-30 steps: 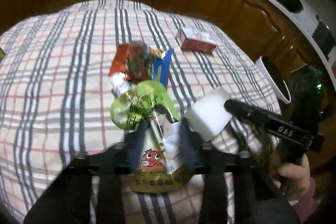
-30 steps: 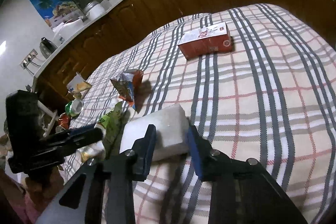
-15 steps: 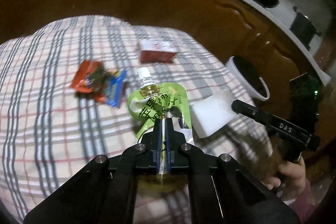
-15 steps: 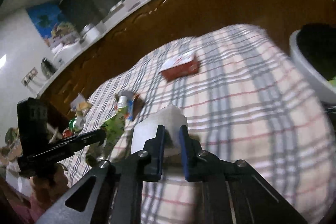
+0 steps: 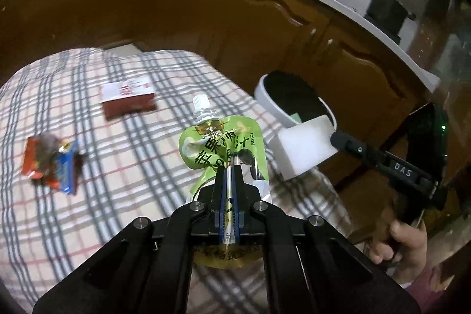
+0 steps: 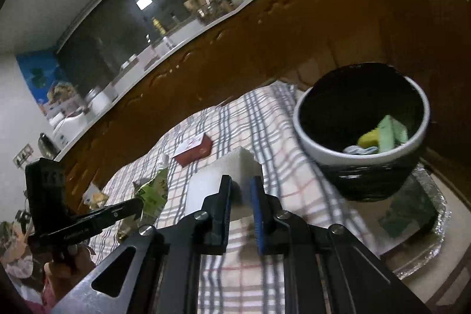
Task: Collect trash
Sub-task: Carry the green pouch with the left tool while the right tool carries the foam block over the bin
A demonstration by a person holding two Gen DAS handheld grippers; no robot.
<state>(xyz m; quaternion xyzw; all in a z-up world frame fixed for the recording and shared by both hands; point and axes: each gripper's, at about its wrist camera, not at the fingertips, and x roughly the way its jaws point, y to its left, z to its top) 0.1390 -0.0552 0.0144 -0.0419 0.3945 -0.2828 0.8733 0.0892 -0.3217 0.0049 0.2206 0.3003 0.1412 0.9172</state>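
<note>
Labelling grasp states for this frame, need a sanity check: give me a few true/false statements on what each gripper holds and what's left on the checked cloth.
1. The left gripper is shut on the green spouted drink pouch. True.
2. The right gripper is open and holds nothing. False: it is shut on the white foam block.
3. The white-rimmed, black-lined bin has nothing in it. False: yellow and green items lie inside.
4. The red and white flat carton lies on the checked tablecloth. True.
5. The crumpled red and blue snack wrapper is in the bin. False: it lies on the cloth.
</note>
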